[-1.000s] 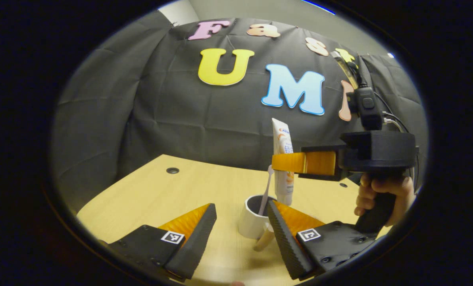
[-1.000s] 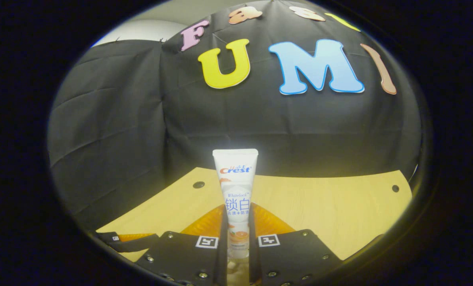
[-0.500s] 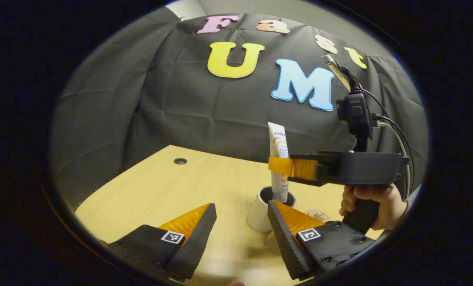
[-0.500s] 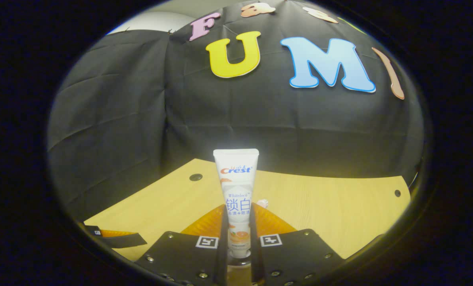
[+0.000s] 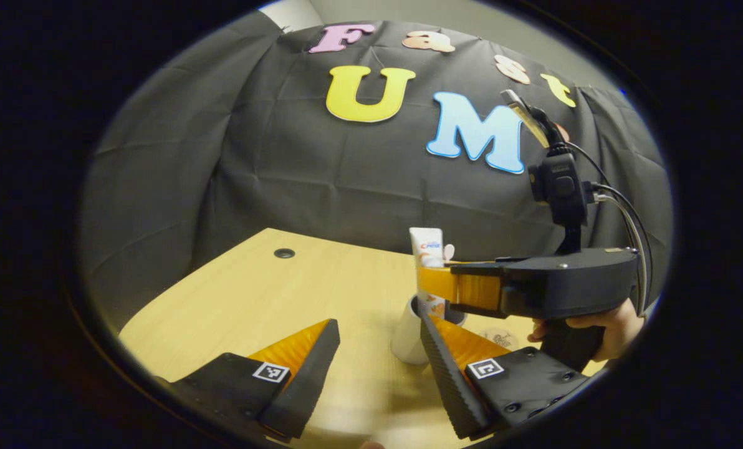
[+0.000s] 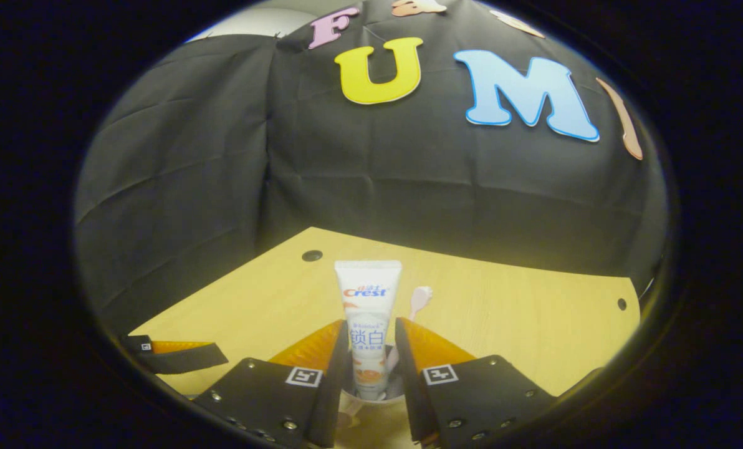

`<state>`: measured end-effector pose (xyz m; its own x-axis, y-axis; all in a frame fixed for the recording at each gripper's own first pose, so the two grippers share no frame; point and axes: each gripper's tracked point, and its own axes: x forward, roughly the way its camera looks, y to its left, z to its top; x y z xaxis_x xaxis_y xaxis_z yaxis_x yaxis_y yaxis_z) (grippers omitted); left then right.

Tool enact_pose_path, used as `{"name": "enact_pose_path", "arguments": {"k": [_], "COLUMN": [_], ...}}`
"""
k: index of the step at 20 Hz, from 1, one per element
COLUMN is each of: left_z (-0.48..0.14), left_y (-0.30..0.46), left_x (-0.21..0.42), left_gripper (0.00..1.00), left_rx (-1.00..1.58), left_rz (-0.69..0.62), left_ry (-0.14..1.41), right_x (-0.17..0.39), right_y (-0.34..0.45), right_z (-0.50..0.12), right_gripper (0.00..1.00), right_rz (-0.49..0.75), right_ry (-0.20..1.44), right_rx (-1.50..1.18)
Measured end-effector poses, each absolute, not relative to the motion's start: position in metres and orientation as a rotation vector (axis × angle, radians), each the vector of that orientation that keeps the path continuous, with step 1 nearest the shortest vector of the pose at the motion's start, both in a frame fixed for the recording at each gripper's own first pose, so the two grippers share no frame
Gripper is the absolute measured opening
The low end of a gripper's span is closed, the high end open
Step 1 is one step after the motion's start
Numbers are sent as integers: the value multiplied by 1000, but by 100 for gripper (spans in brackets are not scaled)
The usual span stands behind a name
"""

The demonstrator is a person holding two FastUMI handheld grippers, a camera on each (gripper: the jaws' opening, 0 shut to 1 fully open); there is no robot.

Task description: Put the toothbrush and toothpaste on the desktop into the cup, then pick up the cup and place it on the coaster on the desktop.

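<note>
Staged recording booth: black cloth backdrop (image 6: 222, 187) hung as a wall behind a bare wooden desktop (image 6: 502, 324) with drilled holes.

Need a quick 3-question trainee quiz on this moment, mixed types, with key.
1. True or false: the cup already sits on the coaster.
2. The left tongs are: A open; B shut on the cup; C shut on the toothpaste.
3. Fill in: the toothpaste stands upright in the ___.
Key: 1 false, the coaster lies beside it; 2 A; 3 cup.
</note>
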<state>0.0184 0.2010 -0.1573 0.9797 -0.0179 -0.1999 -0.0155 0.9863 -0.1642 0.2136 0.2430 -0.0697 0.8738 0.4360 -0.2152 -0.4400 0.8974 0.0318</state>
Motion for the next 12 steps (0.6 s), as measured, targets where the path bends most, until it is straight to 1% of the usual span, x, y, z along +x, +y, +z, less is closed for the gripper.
{"name": "enact_pose_path", "arguments": {"k": [2,3,4,5,7,8,12], "left_z": [-157,-156,-155,-155,-154,-153,-149], "left_y": [203,203,203,203,202,200,184], "left_x": [17,16,15,15,15,14,17], "left_gripper": [89,89,89,88,89,89,89], "left_rx": [-162,-161,-158,-156,-148,-144,-134], "left_rz": [1,0,1,-2,-5,-10,-42], "left_ry": [199,197,196,197,197,198,207], "right_x": [213,209,206,203,200,196,183], "right_y": [240,238,238,238,236,233,211], "right_z": [-64,-63,-60,-59,-54,-50,-31], "right_gripper": [44,47,60,65,66,76,74], "right_rz": [445,449,455,457,464,466,436], "right_ry": [202,196,196,197,197,194,161], "right_rx": [-27,-22,-12,-4,15,26,56]}}
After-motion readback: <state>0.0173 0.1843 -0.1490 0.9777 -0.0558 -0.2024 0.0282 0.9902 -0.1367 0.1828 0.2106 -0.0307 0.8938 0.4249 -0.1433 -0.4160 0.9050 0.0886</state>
